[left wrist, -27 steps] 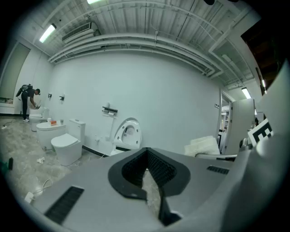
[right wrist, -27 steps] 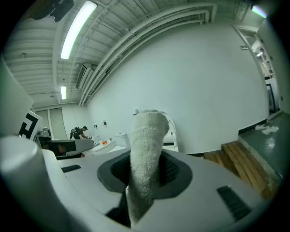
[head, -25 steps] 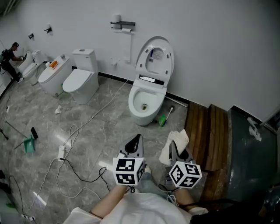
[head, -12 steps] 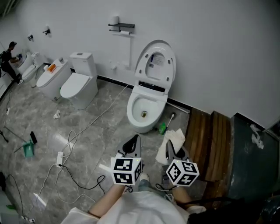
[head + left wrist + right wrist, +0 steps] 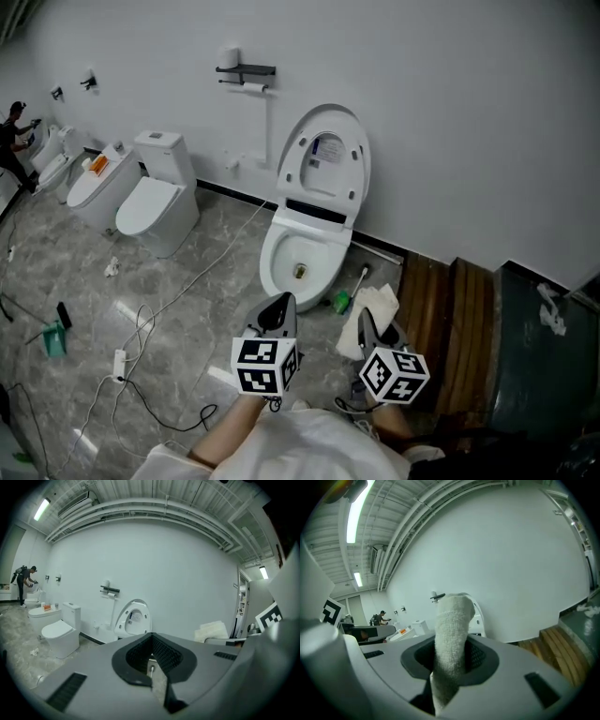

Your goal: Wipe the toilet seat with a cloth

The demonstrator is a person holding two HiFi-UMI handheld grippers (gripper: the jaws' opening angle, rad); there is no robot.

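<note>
Between the right tongs (image 5: 451, 660), clamped upright, sits the cloth (image 5: 452, 620).

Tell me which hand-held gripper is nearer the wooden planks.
Right. The right hand-held gripper sits just beside the planks; the left hand-held gripper is farther left.

The toilet (image 5: 298, 255) stands straight ahead of both claws, backed against the wall (image 5: 450, 122). Two other toilets (image 5: 150, 202) sit far left of the left claw (image 5: 279, 307). Wooden boards (image 5: 445, 300) lie just right of the right claw (image 5: 368, 323), with the cloth (image 5: 380, 302) between its jaws.

No print is legible (lid label (image 5: 327, 147) blurred).
</note>
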